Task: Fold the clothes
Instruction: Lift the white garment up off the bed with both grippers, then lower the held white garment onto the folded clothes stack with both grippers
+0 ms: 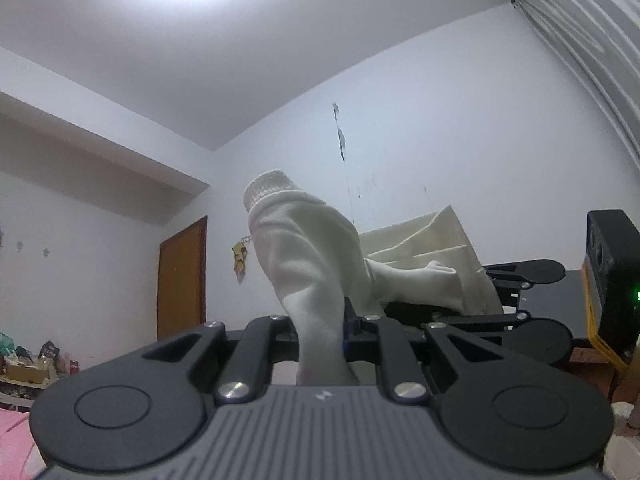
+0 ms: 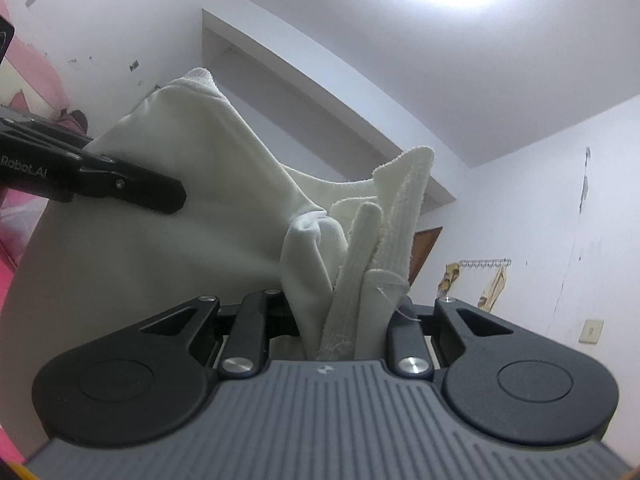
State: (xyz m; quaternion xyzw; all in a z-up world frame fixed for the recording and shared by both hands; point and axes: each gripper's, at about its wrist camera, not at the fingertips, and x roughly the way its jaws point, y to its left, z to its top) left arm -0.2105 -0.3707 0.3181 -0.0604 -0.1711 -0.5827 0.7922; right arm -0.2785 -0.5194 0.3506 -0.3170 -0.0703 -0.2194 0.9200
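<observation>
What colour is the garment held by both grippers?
Off-white, plain, with no pattern: the garment shows best in the right wrist view.

Both wrist views tilt ceilingward; share white garment point(image 1: 312, 248).

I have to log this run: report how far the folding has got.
Done: no finished fold shows. In hand: the left gripper and the right gripper each pinch the white garment, held up toward the ceiling, with a ribbed cuff uppermost. Left: every fold, and laying it down; no surface shows.
</observation>
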